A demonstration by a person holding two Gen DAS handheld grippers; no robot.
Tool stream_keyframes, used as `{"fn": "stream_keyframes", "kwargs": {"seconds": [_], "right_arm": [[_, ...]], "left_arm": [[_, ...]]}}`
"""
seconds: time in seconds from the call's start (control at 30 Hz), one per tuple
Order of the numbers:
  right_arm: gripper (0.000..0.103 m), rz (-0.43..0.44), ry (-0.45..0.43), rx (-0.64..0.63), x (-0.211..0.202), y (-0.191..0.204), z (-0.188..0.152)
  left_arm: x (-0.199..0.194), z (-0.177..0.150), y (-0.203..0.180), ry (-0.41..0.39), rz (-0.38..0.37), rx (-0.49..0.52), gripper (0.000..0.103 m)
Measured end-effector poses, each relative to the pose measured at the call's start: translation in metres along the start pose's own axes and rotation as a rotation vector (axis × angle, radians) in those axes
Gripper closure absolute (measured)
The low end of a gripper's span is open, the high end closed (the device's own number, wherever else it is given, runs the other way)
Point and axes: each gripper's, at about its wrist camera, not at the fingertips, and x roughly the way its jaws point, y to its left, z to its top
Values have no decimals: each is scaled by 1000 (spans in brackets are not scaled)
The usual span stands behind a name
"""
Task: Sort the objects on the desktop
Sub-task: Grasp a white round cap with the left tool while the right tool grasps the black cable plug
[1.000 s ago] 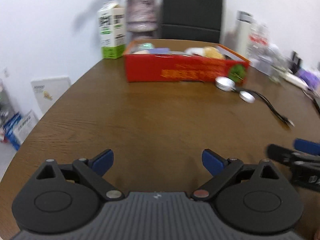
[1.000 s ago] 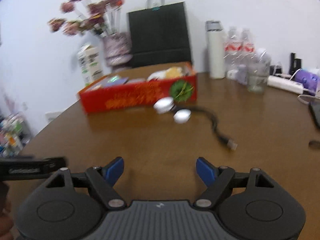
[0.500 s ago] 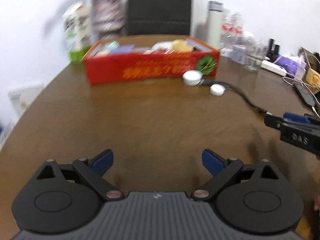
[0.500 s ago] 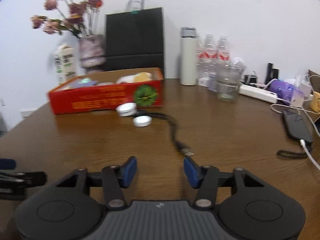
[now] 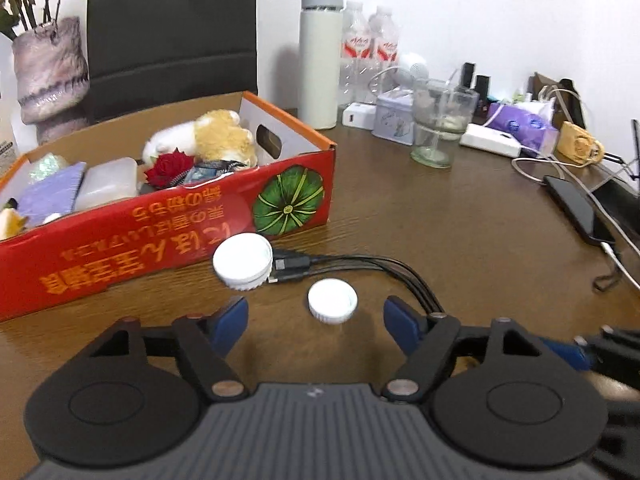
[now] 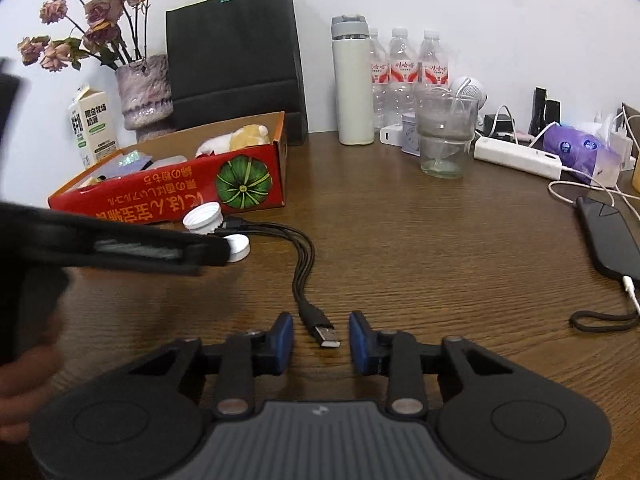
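Both hand-held grippers are brought forward from bare table to the loose items, and both sets of jaws have just been closing: the right gripper (image 6: 320, 338) is narrowed around the USB plug (image 6: 326, 335) of the black cable (image 6: 301, 268) with its pads not yet touching it, while the left gripper (image 5: 315, 322) remains fairly wide, the small white cap (image 5: 332, 301) lying between and just ahead of its fingertips. Nothing is gripped yet. A larger white cap (image 5: 243, 257) rests against the red box (image 5: 120, 236), the likely destination, so two pickups are judged imminent.
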Motion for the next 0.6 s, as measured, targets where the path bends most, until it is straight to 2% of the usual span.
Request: {"fn": "stream_keyframes", "kwargs": {"seconds": [0.1,0.13,0.2,0.27,0.37,0.6], "right_arm": [[84,8,-5,12,-1,-1,0],[85,10,-3,12,0,0,0],[86,13,2,3,0,2,0],[88,18,4,-12,1,4,0],[90,47,4,-31,-1,8,-1],[91,95,-51,-81,-31,24,-16]], "left_arm": [[13,1,1,4,-1,-52,49],[13,1,0,3,-12,-49,63],[10,-2,-2,3,-39,-46,73],[-1,-10,-4,-10,-45,-28,74],[-24,-27,-2,-26,-45,-59,74],[-87,-70,12,-49,24,-116,74]]}}
